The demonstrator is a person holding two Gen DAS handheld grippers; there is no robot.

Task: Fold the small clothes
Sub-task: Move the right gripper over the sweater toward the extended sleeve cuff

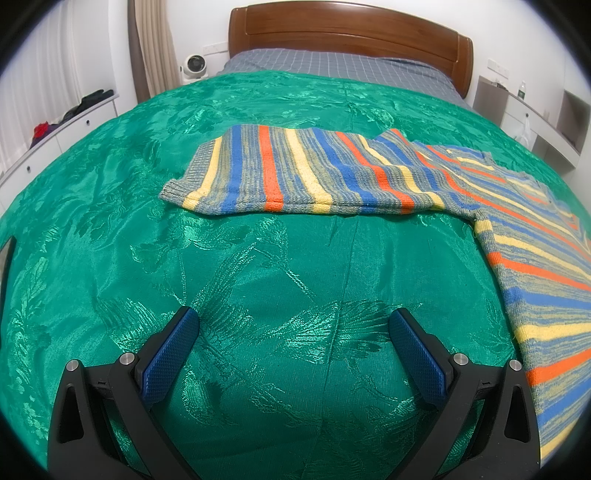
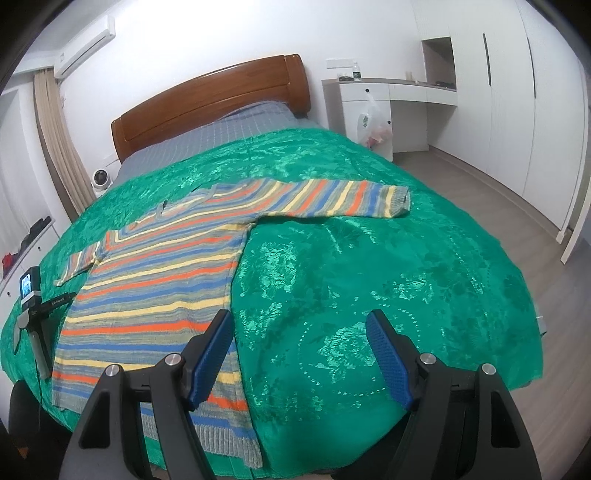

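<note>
A small knitted sweater (image 2: 155, 288) with blue, orange, yellow and grey stripes lies flat on the green bedspread (image 2: 351, 258), both sleeves spread out. In the left wrist view one sleeve (image 1: 295, 173) stretches across the middle and the body (image 1: 546, 288) runs down the right edge. My left gripper (image 1: 293, 325) hovers open over bare bedspread (image 1: 258, 277), in front of that sleeve, with nothing between its fingers. My right gripper (image 2: 299, 326) is open too. Its left finger (image 2: 212, 354) hangs over the sweater's right side edge near the hem, and its right finger (image 2: 388, 358) is over the green cloth.
The bed has a wooden headboard (image 1: 351, 33) and a grey checked sheet (image 1: 332, 66) at its far end. The left gripper's body with its small screen (image 2: 33, 299) shows at the left of the right wrist view. White cabinets (image 2: 491, 110) and a desk (image 2: 388, 96) stand right of the bed; floor (image 2: 517, 229) lies beyond.
</note>
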